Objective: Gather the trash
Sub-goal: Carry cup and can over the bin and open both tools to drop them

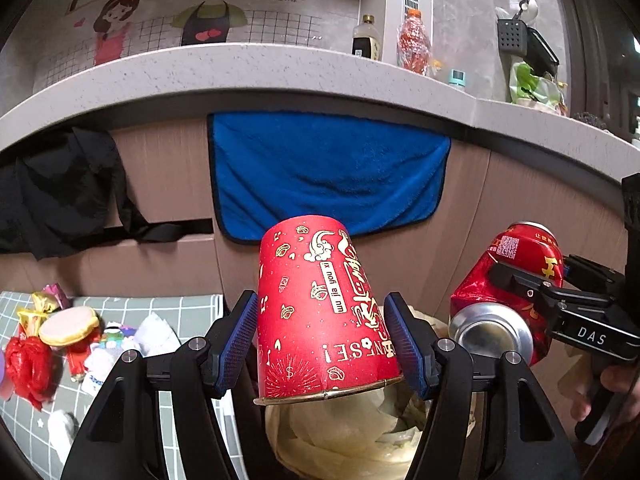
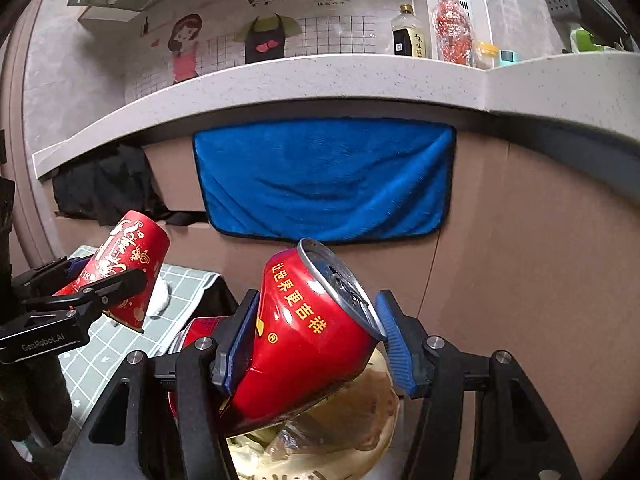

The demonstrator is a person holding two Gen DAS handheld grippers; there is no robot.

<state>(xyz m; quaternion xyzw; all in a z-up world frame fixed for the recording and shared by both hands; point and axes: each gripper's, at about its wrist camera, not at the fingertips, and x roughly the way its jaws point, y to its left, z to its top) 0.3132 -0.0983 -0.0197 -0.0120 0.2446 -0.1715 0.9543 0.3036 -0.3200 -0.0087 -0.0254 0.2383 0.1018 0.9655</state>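
My left gripper point(image 1: 320, 336) is shut on an upside-down red paper cup point(image 1: 320, 312) with gold print, held over a bin lined with a pale yellow bag point(image 1: 344, 436). My right gripper point(image 2: 316, 336) is shut on a dented red drink can point(image 2: 304, 340), tilted with its opened top up and to the right, above the same bag point(image 2: 360, 436). The can point(image 1: 508, 292) and right gripper point(image 1: 532, 300) also show at the right of the left wrist view. The cup point(image 2: 124, 268) and left gripper point(image 2: 104, 280) show at the left of the right wrist view.
A low table with a green checked cloth point(image 1: 160, 308) stands left of the bin, with wrappers and crumpled trash point(image 1: 52, 340). A blue towel point(image 1: 328, 176) and black cloth point(image 1: 60, 192) hang on the counter front. Bottles point(image 1: 412, 40) stand on the counter.
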